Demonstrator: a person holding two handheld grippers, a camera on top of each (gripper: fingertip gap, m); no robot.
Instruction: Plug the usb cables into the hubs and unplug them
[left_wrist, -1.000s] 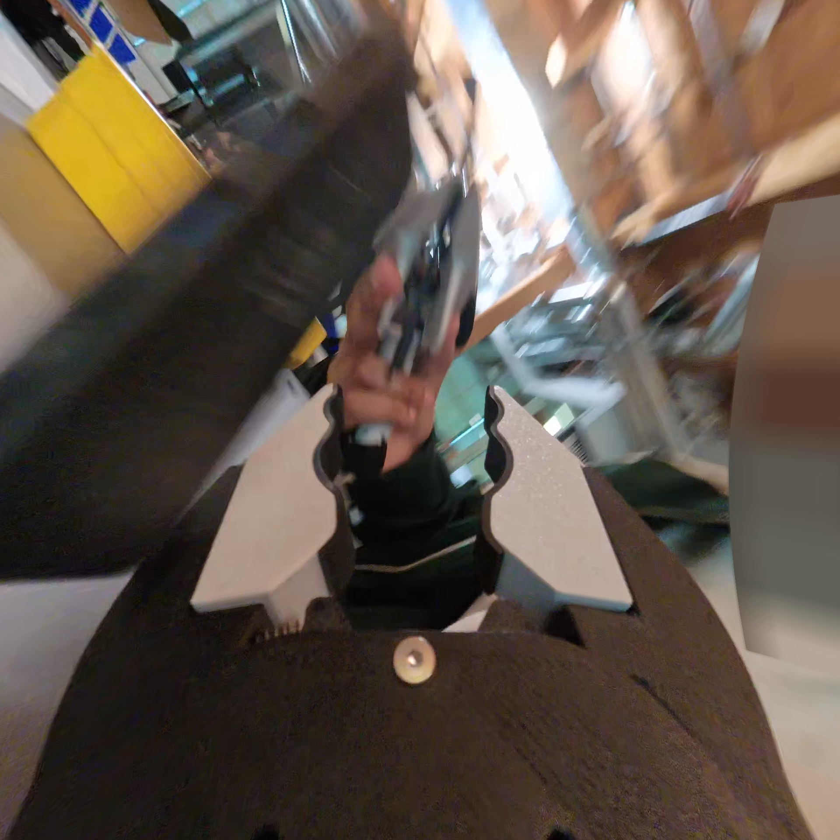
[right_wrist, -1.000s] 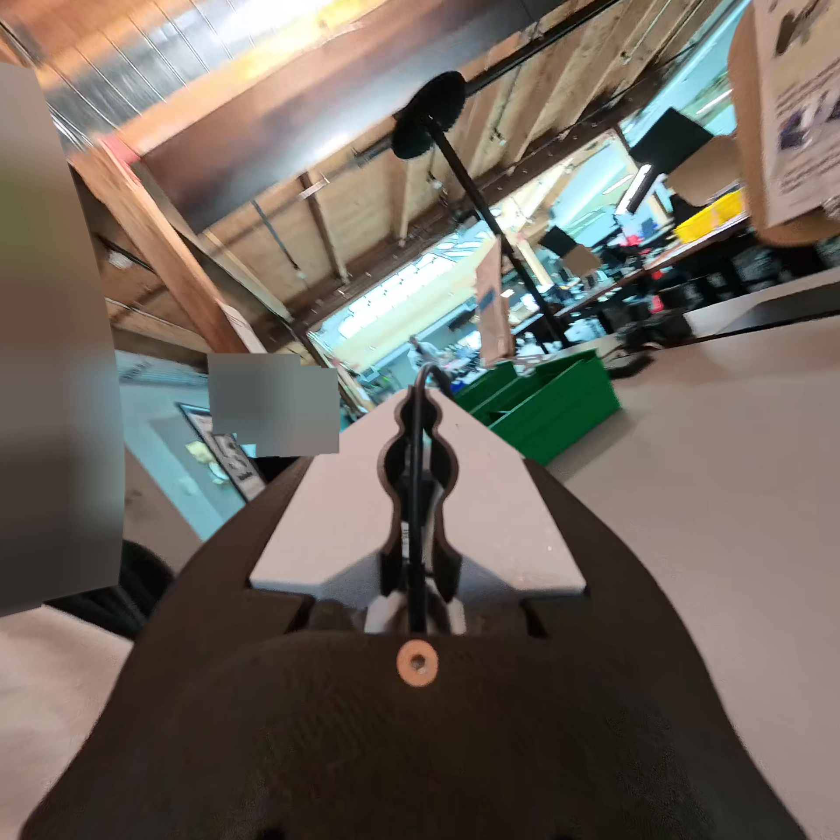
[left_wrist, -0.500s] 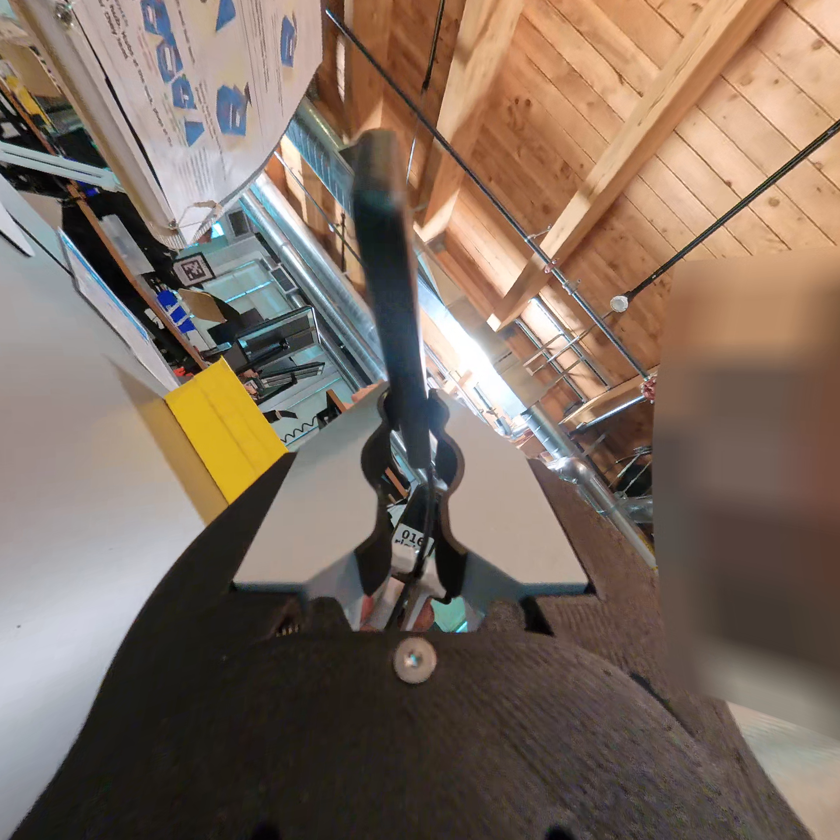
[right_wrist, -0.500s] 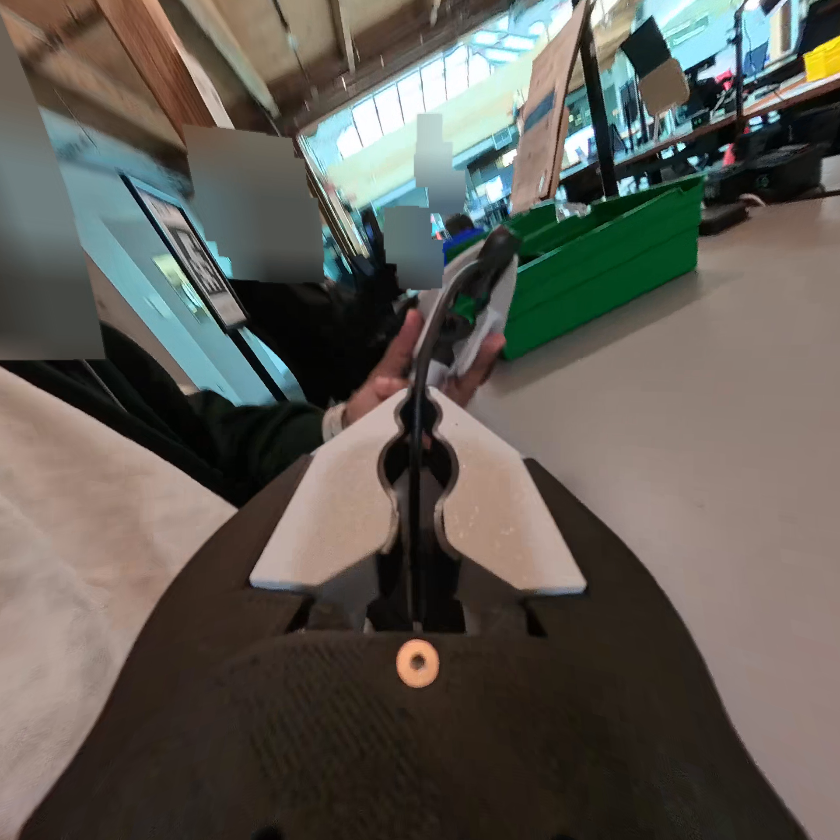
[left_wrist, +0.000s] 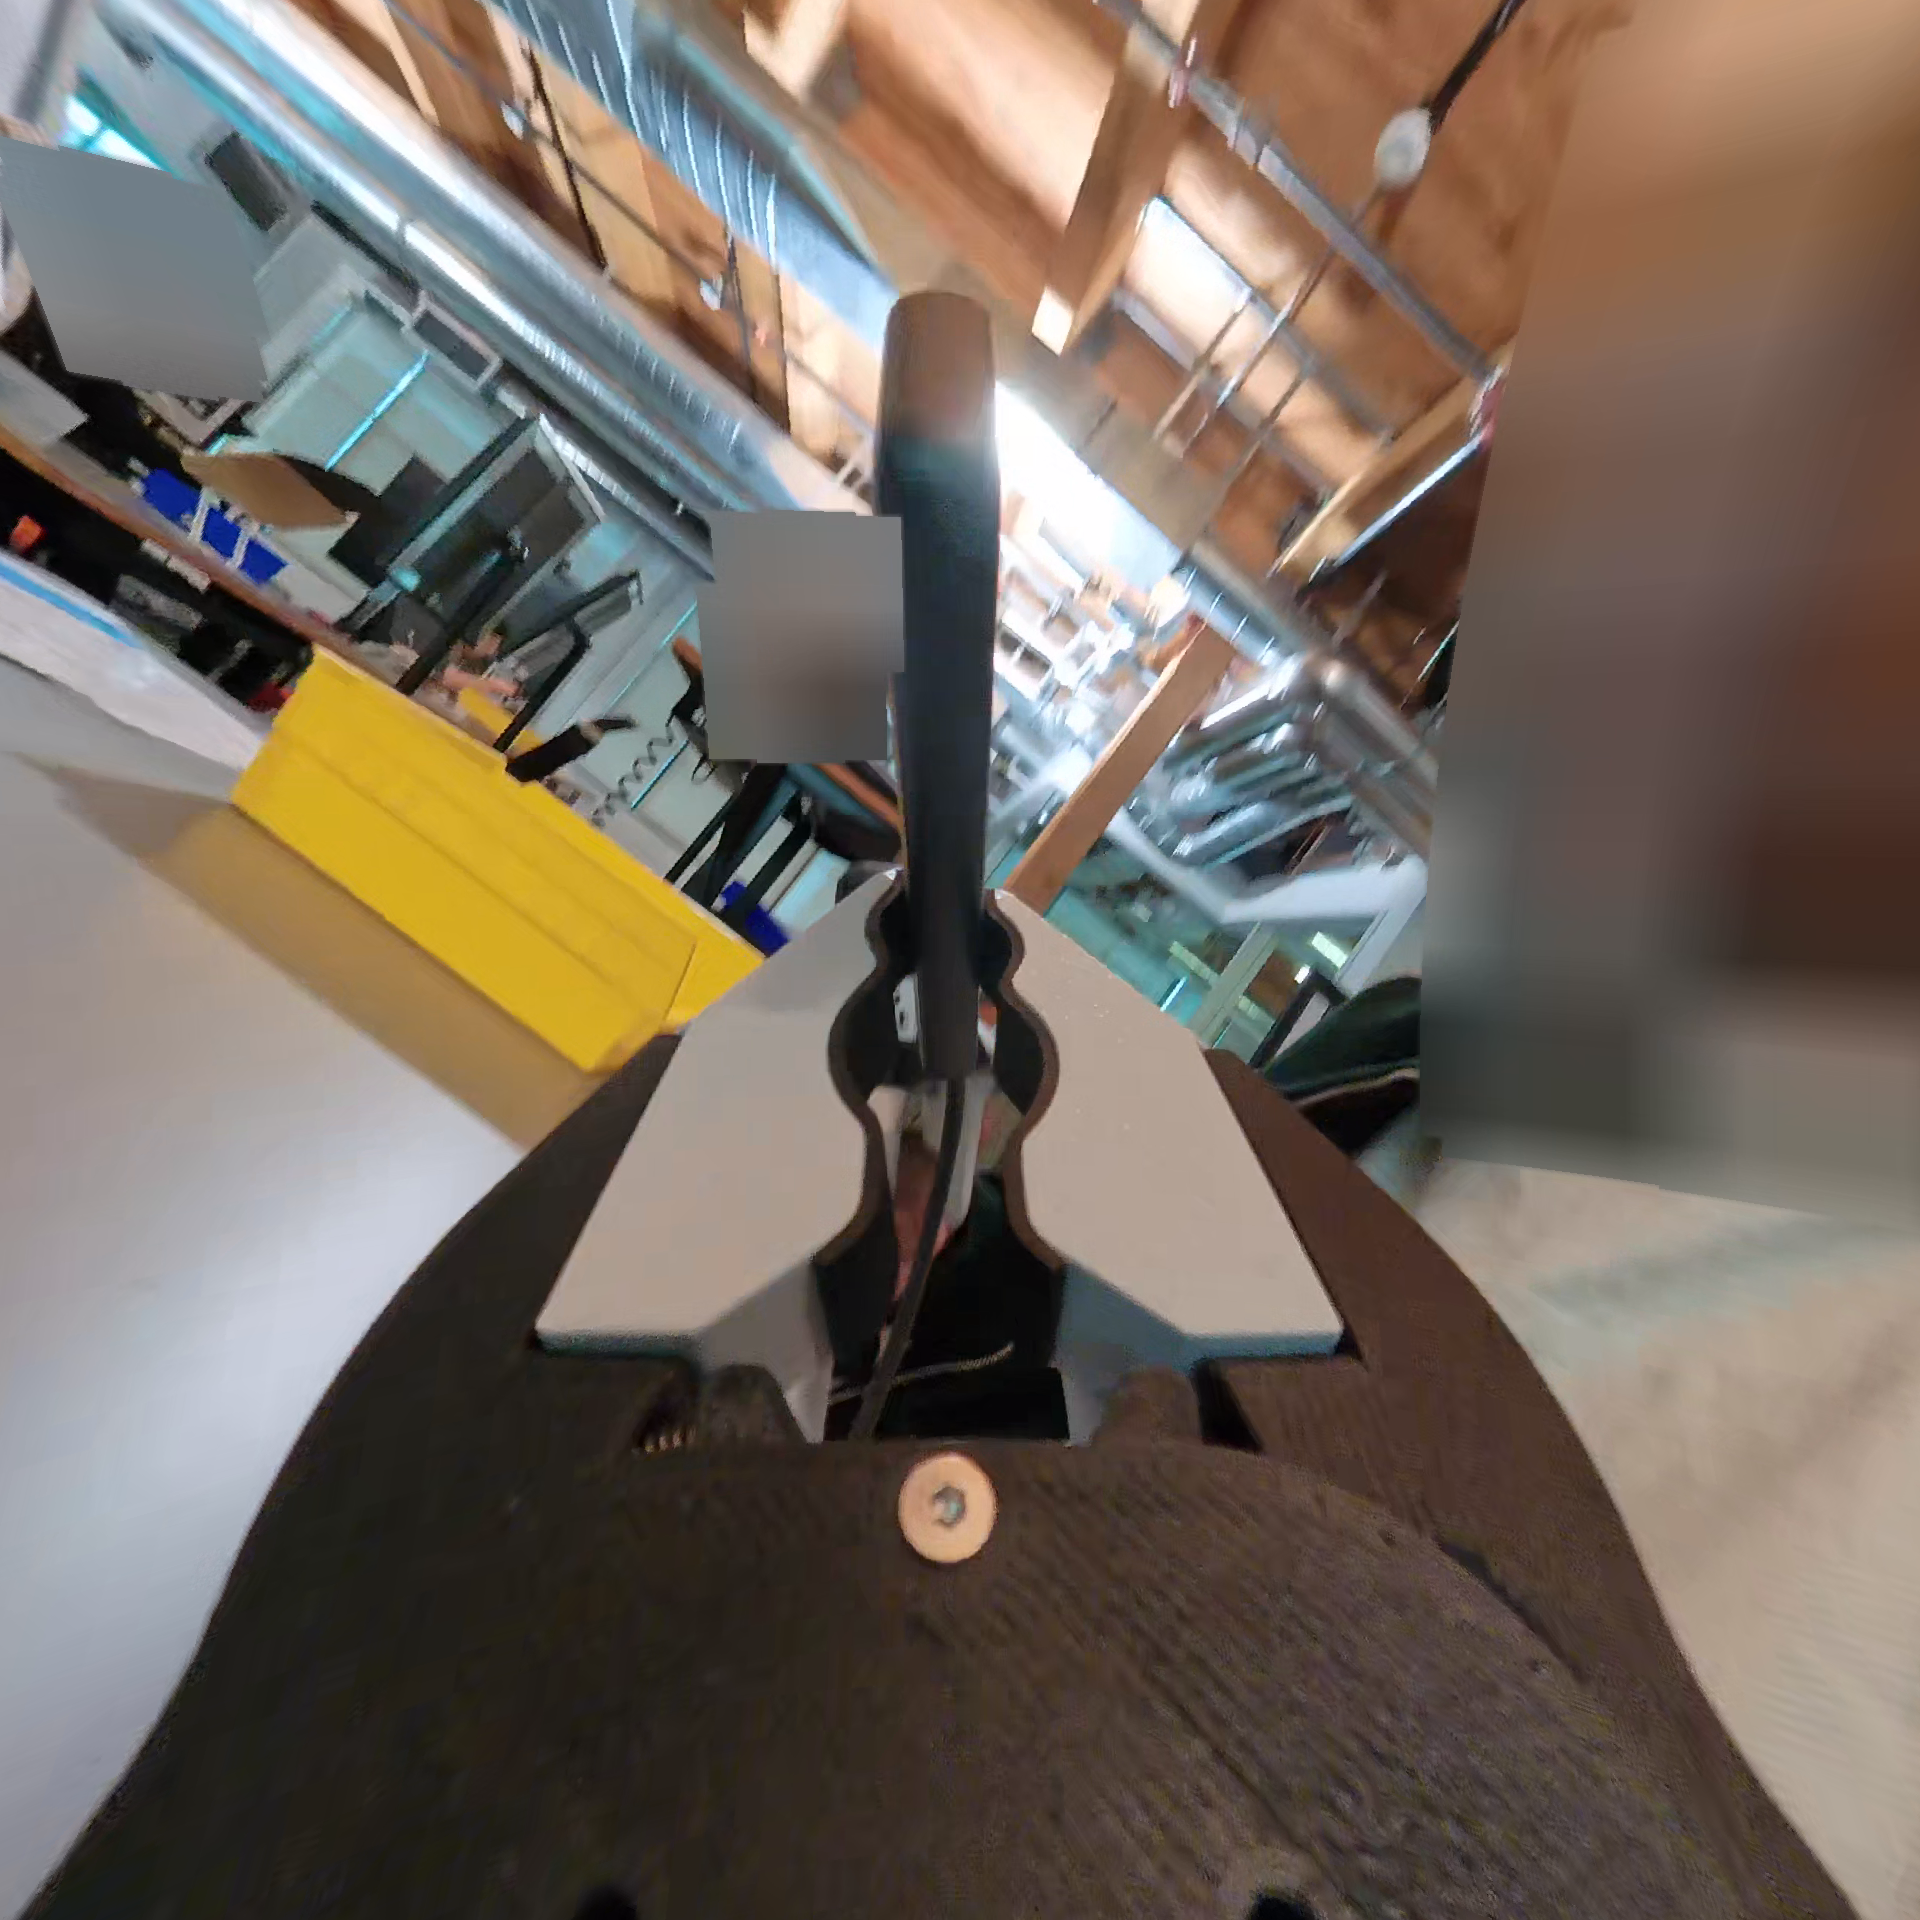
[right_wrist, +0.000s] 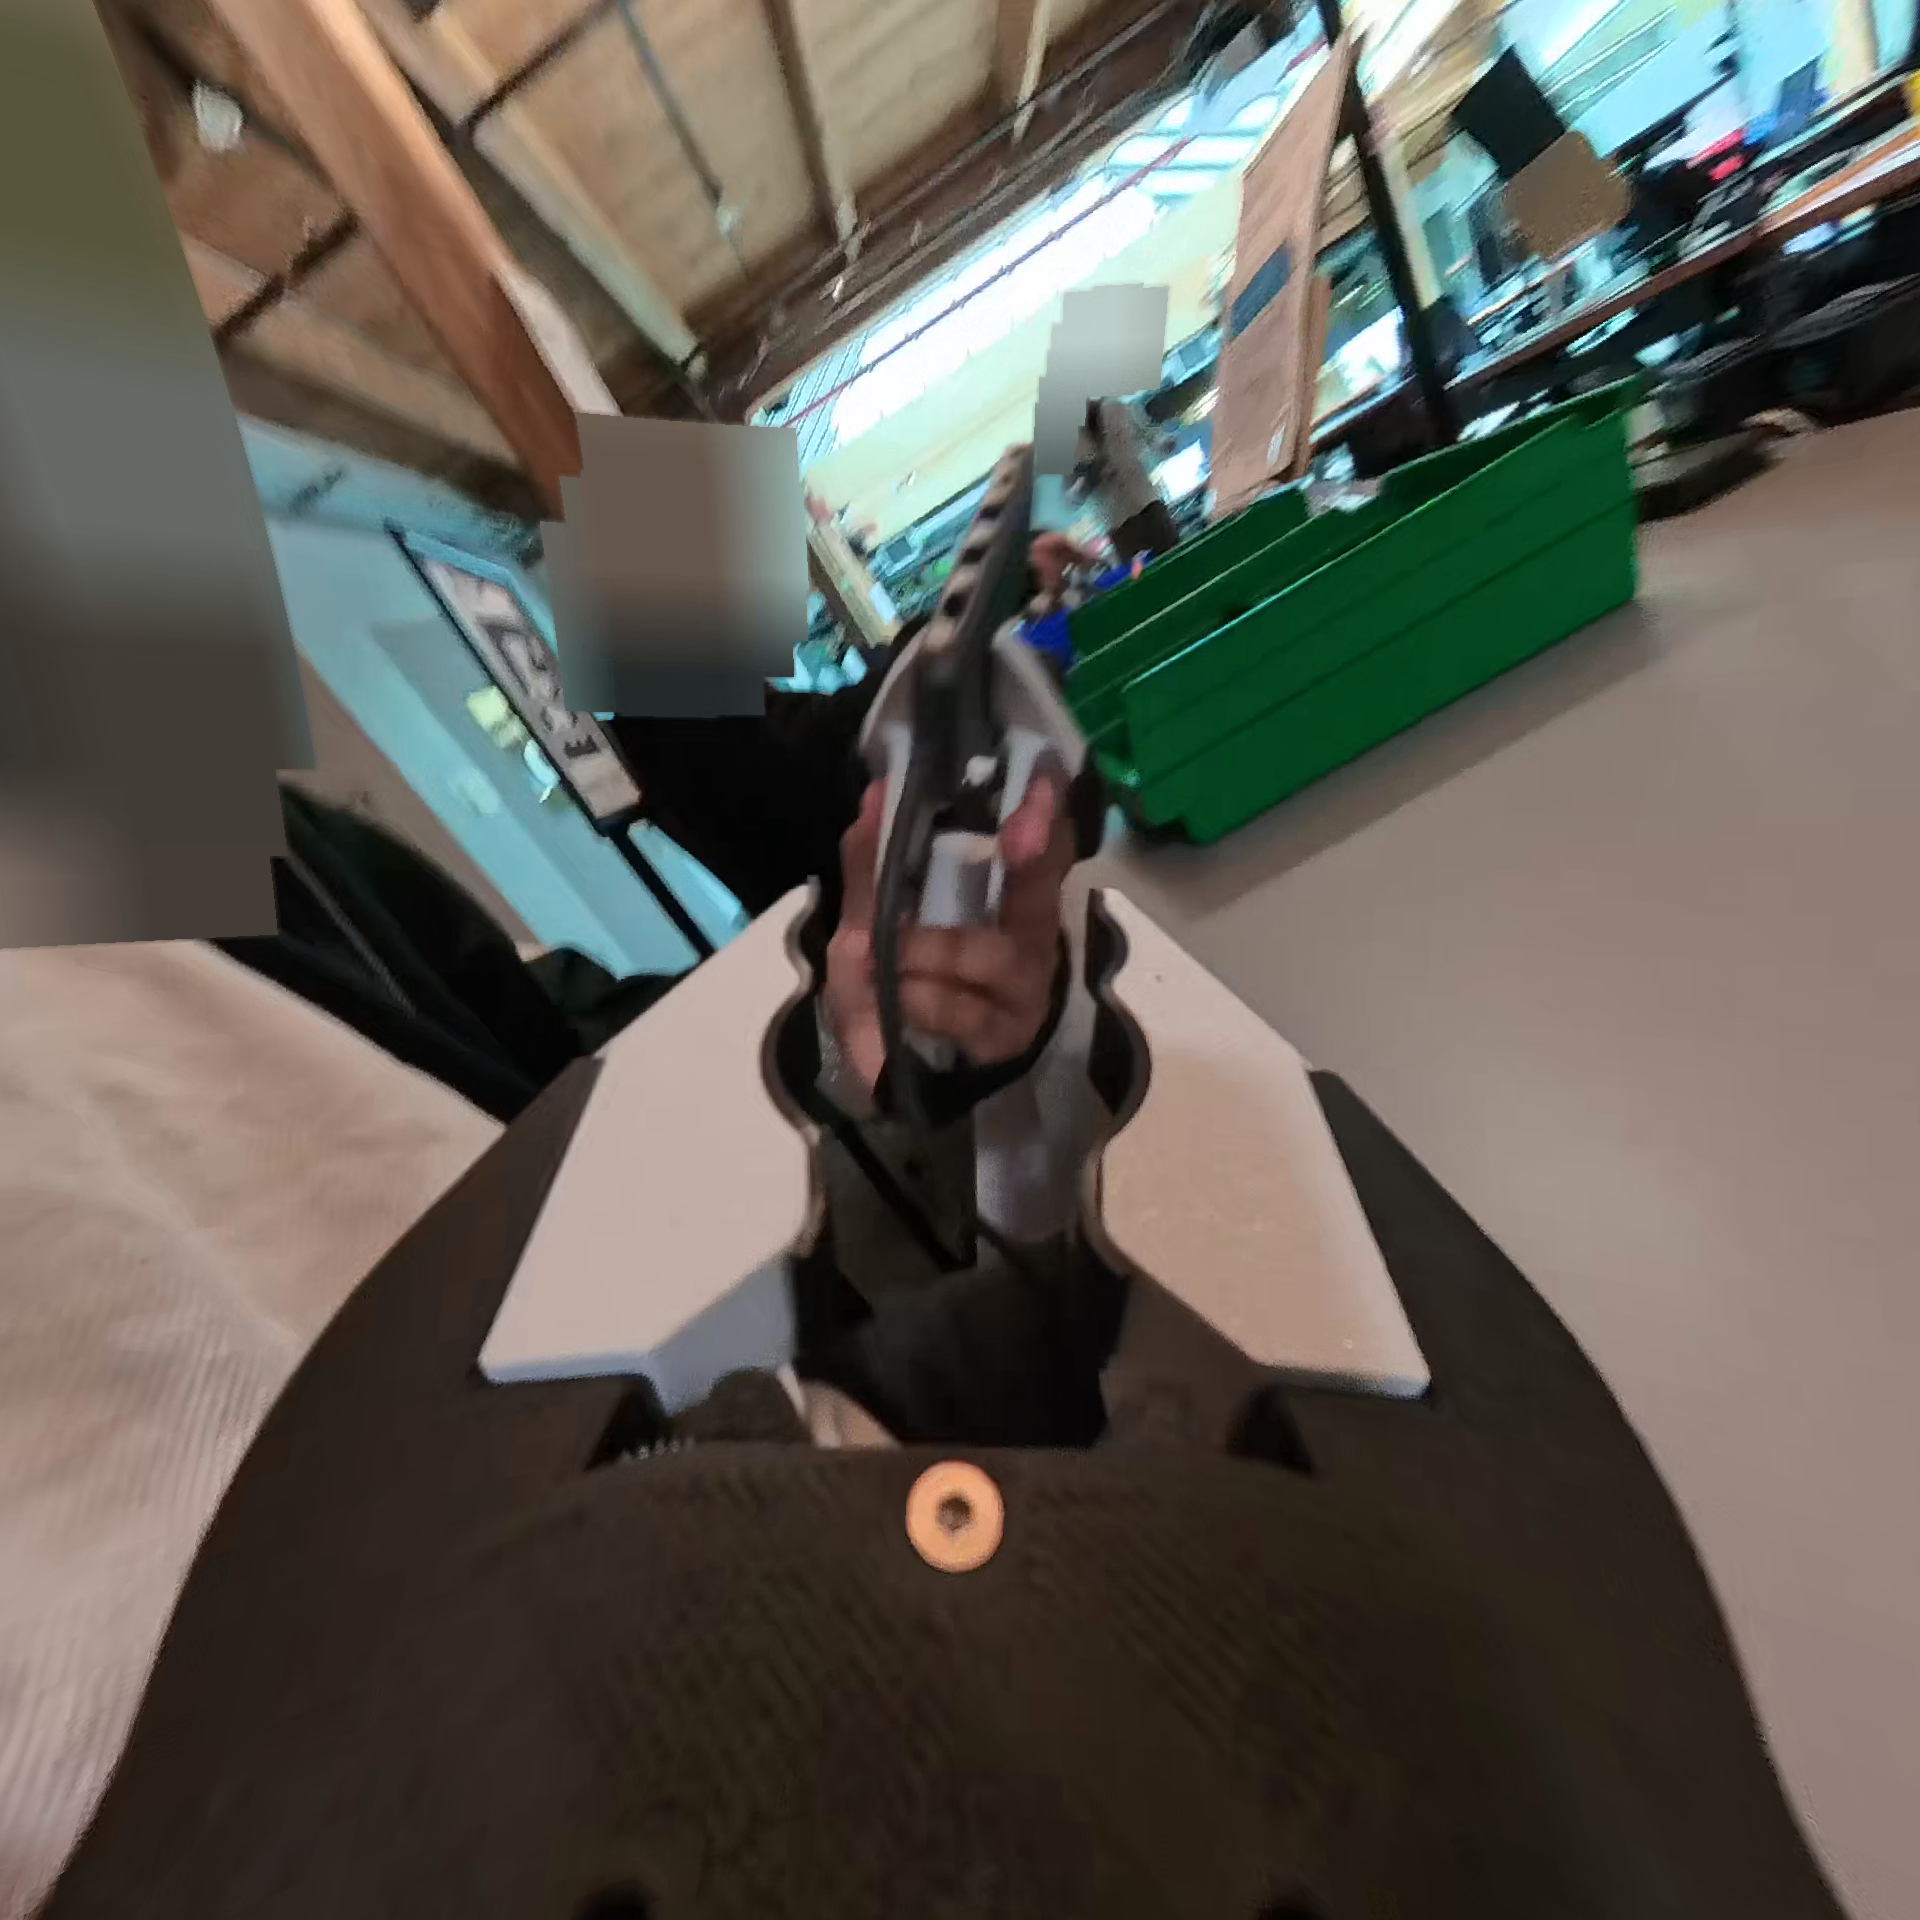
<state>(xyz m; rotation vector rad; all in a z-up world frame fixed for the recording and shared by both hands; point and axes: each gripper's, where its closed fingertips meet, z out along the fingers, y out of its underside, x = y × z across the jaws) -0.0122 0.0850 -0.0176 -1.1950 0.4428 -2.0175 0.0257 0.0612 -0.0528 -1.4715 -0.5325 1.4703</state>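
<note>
My left gripper (left_wrist: 940, 914) is shut on a long black USB hub (left_wrist: 940, 623) that stands up out of the fingers, edge-on to the camera. A thin black cable (left_wrist: 925, 1226) trails down from the hub between the fingers. My right gripper (right_wrist: 945, 914) is open and empty. Beyond it in the right wrist view, a hand (right_wrist: 935, 977) holds the left gripper (right_wrist: 971, 675), with the hub (right_wrist: 987, 540) sticking up from it and showing several ports. The cable (right_wrist: 888, 935) hangs down past the hand. No plug shows in any port.
A yellow bin (left_wrist: 447, 842) sits on the grey table (left_wrist: 156, 1195) at left. A green bin (right_wrist: 1351, 634) sits on the table (right_wrist: 1610, 1039) at right. A white cloth (right_wrist: 156, 1299) lies at the lower left. A person in dark clothes is close behind.
My right gripper has opened and let go of the thin black cable. My left gripper, open a second ago, stays shut on the hub and has tilted down from the ceiling toward the room.
</note>
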